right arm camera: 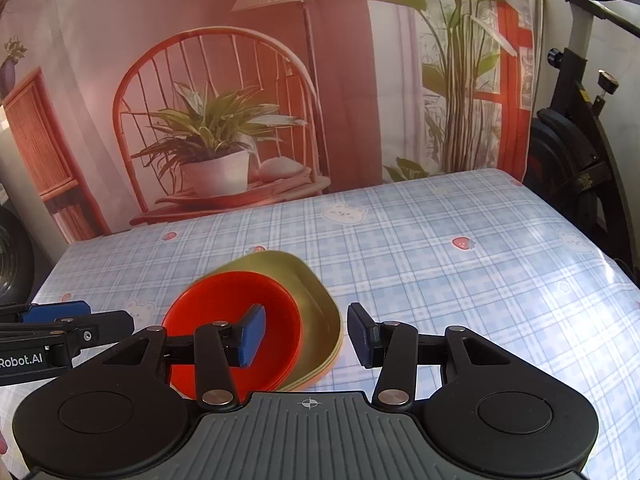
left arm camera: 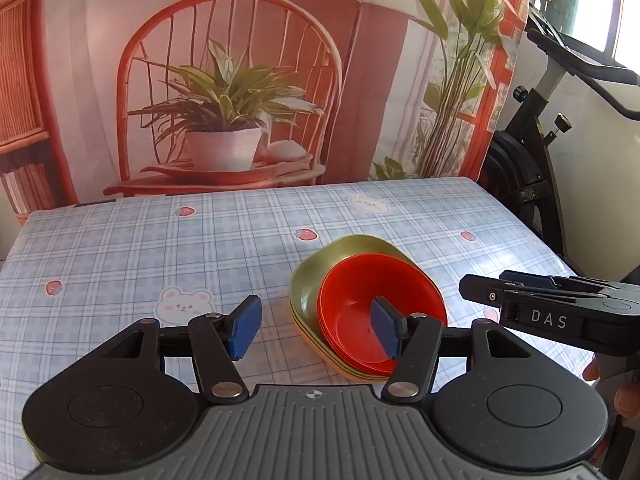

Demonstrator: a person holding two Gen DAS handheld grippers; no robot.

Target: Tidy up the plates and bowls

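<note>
While both claws hang above the near edge, neither grips anything.

Nearest, left wrist view: left gripper (left arm camera: 316, 330), blue-padded, jaws spread wide, empty. Right-hand pad (left arm camera: 385, 332) overlapping the red bowls in the picture; contact cannot be told. Left-hand pad over bare cloth.

Nearest, right wrist view: right gripper (right arm camera: 306, 336), same make, jaws spread wide, empty. Left-hand pad (right arm camera: 251, 334) over the red bowls, right-hand pad over bare cloth; stack's right rim showing in the gap between the two.

Next out: nested stack of round red plastic bowls (left arm camera: 376, 312), seated inside a stack of shallow olive-green rounded-square plastic plates (left arm camera: 352, 250) with an orange-yellow plate edge at the bottom. Red bowls shifted toward the near side of the green plates, not centred. No long axis to speak of, bowls being round.

Governing relation: stack lying between the two claws, forward-right of the left one, forward-left of the right one. Both about equally near; right gripper apparently better lined up on the plate rim, left on the bowl rim.

Beneath: table under pale blue checked oilcloth with bears and strawberries (left arm camera: 160, 248).

Farthest: printed backdrop of a rattan chair and potted plant (left arm camera: 228, 120); black exercise bike (left arm camera: 532, 168) at right.
</note>
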